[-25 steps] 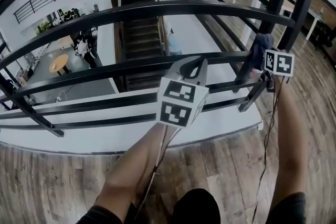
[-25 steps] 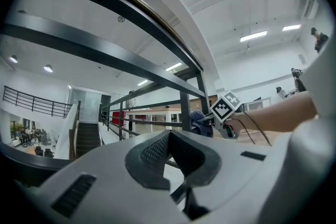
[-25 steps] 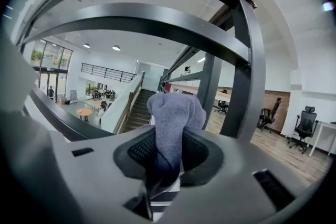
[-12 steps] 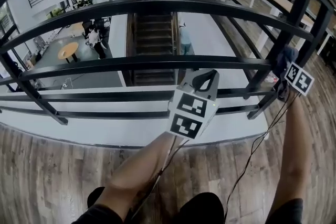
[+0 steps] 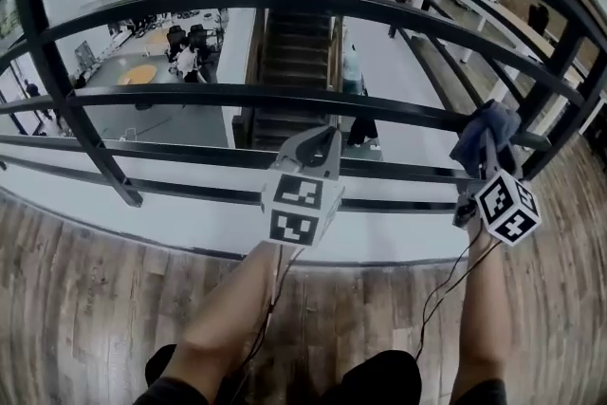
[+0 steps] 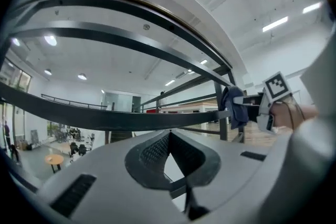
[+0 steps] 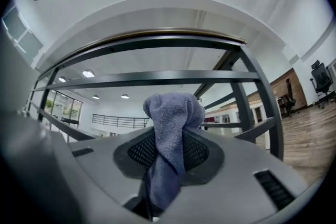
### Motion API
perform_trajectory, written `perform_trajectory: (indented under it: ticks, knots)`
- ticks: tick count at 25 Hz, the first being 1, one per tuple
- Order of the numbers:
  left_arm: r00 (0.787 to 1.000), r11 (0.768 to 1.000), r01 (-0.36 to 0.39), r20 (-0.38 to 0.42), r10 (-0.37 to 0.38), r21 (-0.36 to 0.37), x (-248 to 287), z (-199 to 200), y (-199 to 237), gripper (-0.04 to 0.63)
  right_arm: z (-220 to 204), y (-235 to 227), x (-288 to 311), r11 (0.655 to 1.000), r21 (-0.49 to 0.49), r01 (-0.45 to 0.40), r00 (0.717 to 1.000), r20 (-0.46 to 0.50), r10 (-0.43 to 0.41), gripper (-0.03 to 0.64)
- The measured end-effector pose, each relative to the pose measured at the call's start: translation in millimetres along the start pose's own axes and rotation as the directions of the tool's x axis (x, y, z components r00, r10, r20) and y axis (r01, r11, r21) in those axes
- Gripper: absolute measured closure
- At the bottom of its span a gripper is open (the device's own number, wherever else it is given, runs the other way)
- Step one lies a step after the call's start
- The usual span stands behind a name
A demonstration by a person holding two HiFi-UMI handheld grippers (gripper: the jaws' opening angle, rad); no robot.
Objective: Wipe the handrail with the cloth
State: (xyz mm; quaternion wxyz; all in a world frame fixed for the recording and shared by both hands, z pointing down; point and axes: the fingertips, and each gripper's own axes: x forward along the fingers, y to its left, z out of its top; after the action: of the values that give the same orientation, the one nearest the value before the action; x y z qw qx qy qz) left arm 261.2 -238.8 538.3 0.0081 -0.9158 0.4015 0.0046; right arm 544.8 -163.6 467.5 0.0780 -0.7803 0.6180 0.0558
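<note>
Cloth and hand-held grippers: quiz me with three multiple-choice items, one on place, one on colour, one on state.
1. Where is the cloth? A in the left hand-held gripper; B in the right hand-held gripper; C in neither.
2. Its colour? A red; B white; C blue-grey.
3. The left hand-held gripper is: A shut, empty; B shut on the cloth; C wide open.
Answers: B, the cloth stands pinched between the right one's jaws; C, blue-grey towelling in every view; A, its jaws meet with nothing between.

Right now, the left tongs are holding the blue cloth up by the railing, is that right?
Not quite: it is the right tongs that hold the cloth by the railing, as the right gripper view shows. The left tongs are shut and empty.
</note>
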Motion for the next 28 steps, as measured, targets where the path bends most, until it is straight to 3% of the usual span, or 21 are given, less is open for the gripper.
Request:
perform_trajectory:
  ticks: [2, 4, 8, 13, 17, 23, 28]
  knots:
    - [1.000, 1.000, -0.017, 0.008, 0.017, -0.003, -25, -2, 38, 0.597, -13, 61, -1, 0.998, 0.012, -0.068, 0.998, -0.020, 0.068, 0.512]
    - [1.000, 0.998, -0.018, 0.000, 0.018, -0.067, -52, -6, 76, 0.597, -28, 121, 2, 0.991, 0.012, -0.134, 0.990, -0.053, 0.134, 0.512]
    - [0.991, 0.984, -0.135, -0.024, 0.133, -0.114, -107, -9, 170, 0.597, -42, 243, -3, 0.961, -0.021, -0.275, 0.957, -0.099, 0.272, 0.512]
    - [0.973, 0.973, -0.231, -0.002, 0.231, -0.019, -201, -1, 285, 0.597, -71, 432, -25, 0.890, -0.039, -0.454, 0.881, -0.167, 0.443, 0.512]
    - [0.962, 0.954, -0.271, -0.005, 0.273, -0.130, -262, -13, 367, 0.597, -108, 566, -31, 0.827, -0.035, -0.562, 0.812, -0.218, 0.542, 0.512]
    - [0.922, 0.918, -0.385, -0.079, 0.379, -0.098, -324, -38, 450, 0.597, -154, 703, -32, 0.752, -0.028, -0.658, 0.725, -0.291, 0.624, 0.512]
    - [0.895, 0.894, -0.443, -0.095, 0.436, -0.070, -362, -53, 496, 0.597, -187, 785, -29, 0.720, 0.015, -0.694, 0.665, -0.368, 0.649, 0.512]
